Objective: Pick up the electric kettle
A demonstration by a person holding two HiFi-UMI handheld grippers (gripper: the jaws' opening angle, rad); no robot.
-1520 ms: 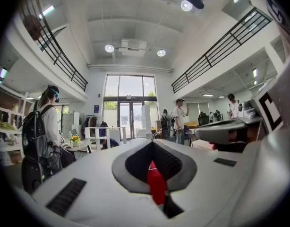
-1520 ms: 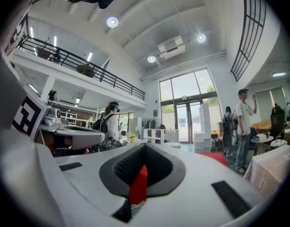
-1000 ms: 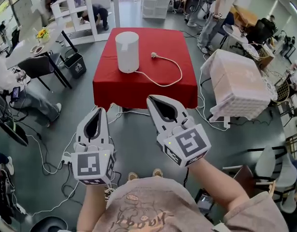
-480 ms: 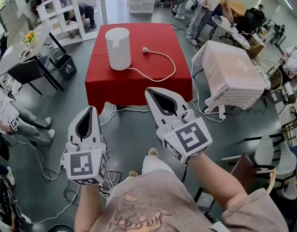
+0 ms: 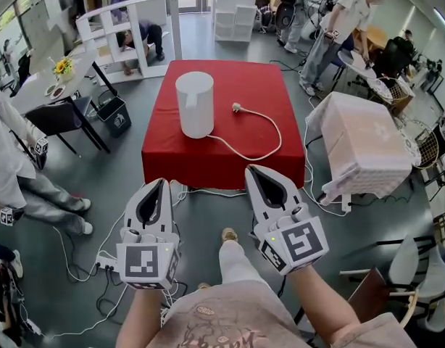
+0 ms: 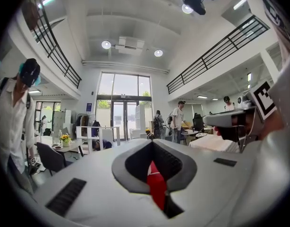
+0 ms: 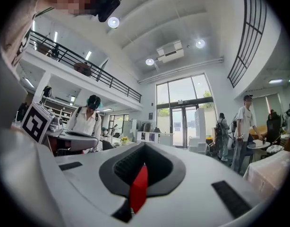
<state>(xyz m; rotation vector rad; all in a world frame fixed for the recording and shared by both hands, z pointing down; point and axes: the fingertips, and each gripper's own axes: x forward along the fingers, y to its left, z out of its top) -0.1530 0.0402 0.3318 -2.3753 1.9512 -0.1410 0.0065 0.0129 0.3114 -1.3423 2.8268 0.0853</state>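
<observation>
Your left claw (image 5: 162, 184) is pressed together with nothing in it; in the left gripper view its tips meet, and only a sliver of red cloth shows through the hollow behind them. Your right claw (image 5: 252, 170) is pressed together and empty too, with the same red sliver showing through its hollow in the right gripper view. You hold both claws over the grey floor (image 5: 208, 216) in front of the desk draped in red cloth (image 5: 266, 78), pointing toward it. The white cylindrical electric kettle (image 5: 195, 104) stands upright on the left half of the desk, well apart from both claws. A white power cord (image 5: 269, 140) loops from the kettle's base across the cloth to the right and ends in a plug lying near the kettle
</observation>
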